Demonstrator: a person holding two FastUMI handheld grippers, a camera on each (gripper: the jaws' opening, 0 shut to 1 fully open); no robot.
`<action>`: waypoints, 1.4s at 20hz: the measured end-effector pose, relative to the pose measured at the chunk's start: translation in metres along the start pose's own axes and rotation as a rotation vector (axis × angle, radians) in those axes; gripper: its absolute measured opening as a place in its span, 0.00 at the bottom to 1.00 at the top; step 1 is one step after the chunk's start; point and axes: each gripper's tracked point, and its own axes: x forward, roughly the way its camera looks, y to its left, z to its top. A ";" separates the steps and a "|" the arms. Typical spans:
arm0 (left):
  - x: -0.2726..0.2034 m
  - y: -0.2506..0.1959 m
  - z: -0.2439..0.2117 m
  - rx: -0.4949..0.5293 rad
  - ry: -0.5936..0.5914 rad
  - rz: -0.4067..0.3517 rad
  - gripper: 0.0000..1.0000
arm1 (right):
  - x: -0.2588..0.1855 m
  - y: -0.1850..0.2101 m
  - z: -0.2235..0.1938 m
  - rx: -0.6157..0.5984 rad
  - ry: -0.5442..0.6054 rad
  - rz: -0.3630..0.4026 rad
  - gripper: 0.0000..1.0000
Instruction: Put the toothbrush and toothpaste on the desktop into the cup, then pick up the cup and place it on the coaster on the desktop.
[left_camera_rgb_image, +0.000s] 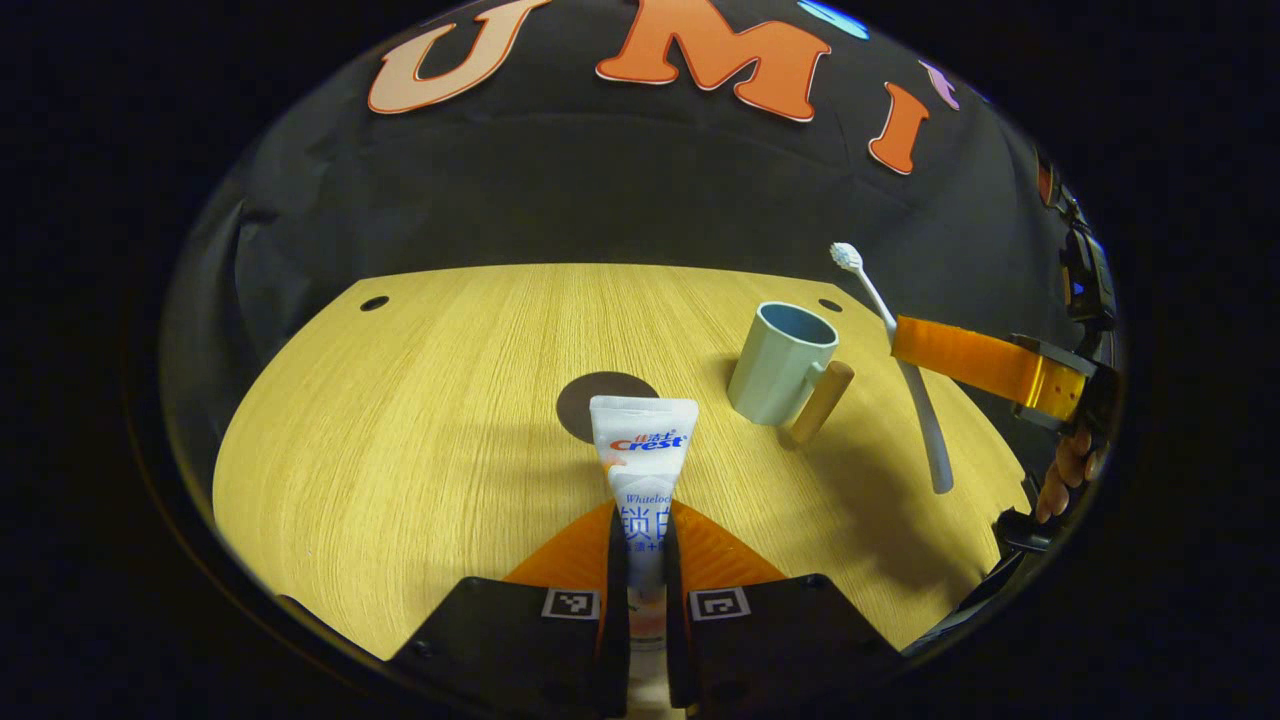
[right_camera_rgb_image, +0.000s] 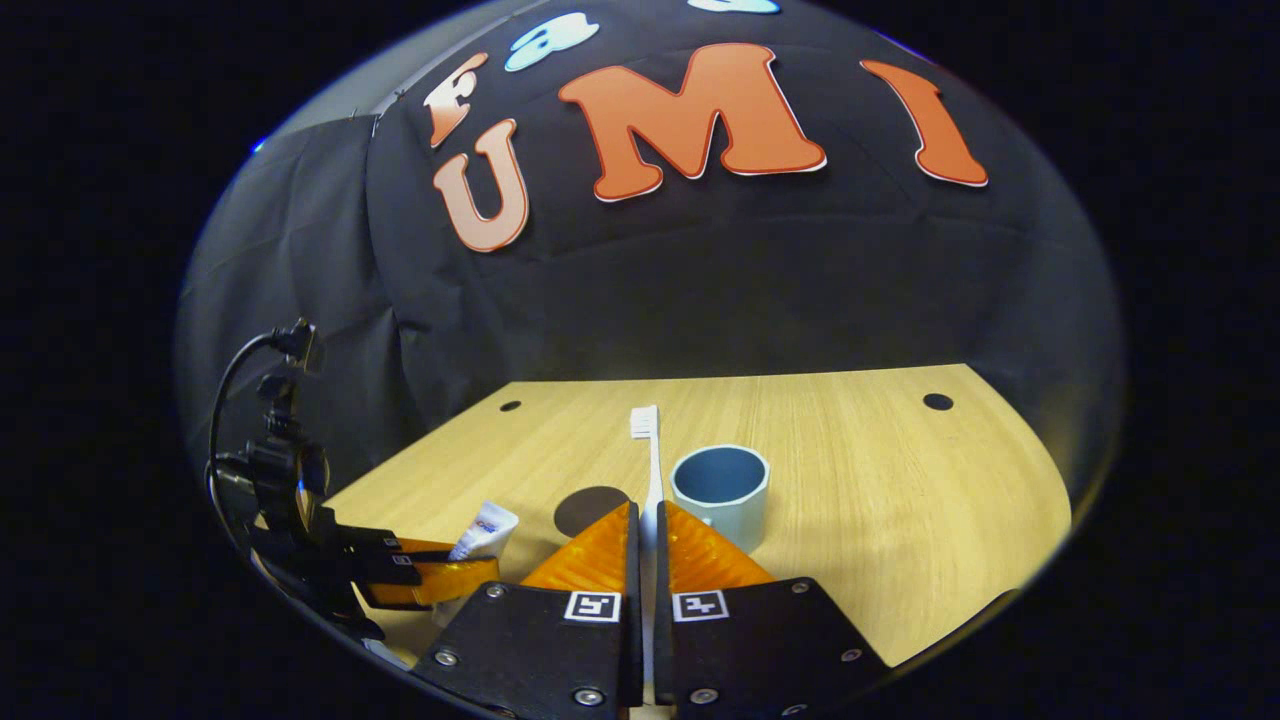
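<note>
A: Where are the white toothbrush (right_camera_rgb_image: 650, 455) and the white toothpaste tube (left_camera_rgb_image: 640, 450)?

B: Both are held above the desk. The right gripper (right_camera_rgb_image: 646, 530) has its jaws clamped on the toothbrush handle, bristles pointing far. The left gripper (left_camera_rgb_image: 642, 540) has its jaws pressed on the tube, crimped end pointing far.

A: And the pale blue-green cup with the wooden handle (left_camera_rgb_image: 783, 362)?

B: Upright on the light wooden desktop (left_camera_rgb_image: 420, 420), mouth open, just right of the toothbrush in the right gripper view. The round dark brown coaster (left_camera_rgb_image: 590, 398) lies flat, left of the cup and apart from it.

A: Room to move?

B: Bare wood lies left of the coaster and right of the cup, out to the desktop's edges. The far edge meets the black cloth wall (right_camera_rgb_image: 700, 290).
</note>
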 end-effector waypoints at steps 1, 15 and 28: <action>-0.002 -0.001 0.001 0.000 -0.016 -0.004 0.22 | 0.004 0.002 0.007 0.007 -0.021 0.004 0.05; 0.002 0.000 0.003 -0.005 -0.135 0.009 0.18 | 0.041 -0.016 0.079 -0.082 -0.350 0.034 0.05; -0.026 0.008 0.008 -0.017 -0.205 0.018 0.19 | 0.084 -0.043 0.092 -0.039 -0.477 0.041 0.05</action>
